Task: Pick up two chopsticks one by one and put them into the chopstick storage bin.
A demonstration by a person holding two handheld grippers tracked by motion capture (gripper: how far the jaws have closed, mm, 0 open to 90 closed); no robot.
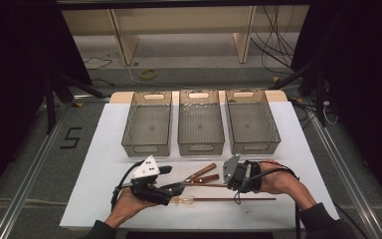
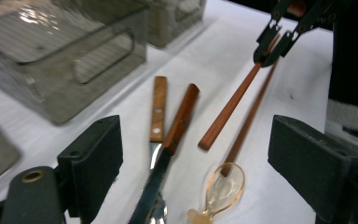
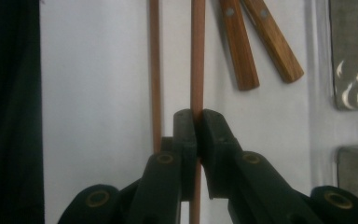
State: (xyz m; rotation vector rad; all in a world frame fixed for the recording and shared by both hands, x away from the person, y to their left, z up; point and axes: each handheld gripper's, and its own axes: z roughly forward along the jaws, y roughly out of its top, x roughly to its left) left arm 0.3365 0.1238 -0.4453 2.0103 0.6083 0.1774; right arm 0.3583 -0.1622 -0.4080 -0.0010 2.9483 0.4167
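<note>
While the left gripper (image 2: 196,168) gapes empty, the right gripper (image 3: 196,122) pinches a wooden stick (image 3: 197,56) between its fingertips.

Grey floor (image 1: 189,55) with cables (image 1: 273,40), black curtains (image 1: 15,74) beside.

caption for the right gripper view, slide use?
Right gripper shut on a wooden stick, two wooden-handled utensils lying beyond.

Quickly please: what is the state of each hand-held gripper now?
Left hand-held gripper: open, holding nothing, above the cutlery.
Right hand-held gripper: closed on a thin wooden stick.
</note>
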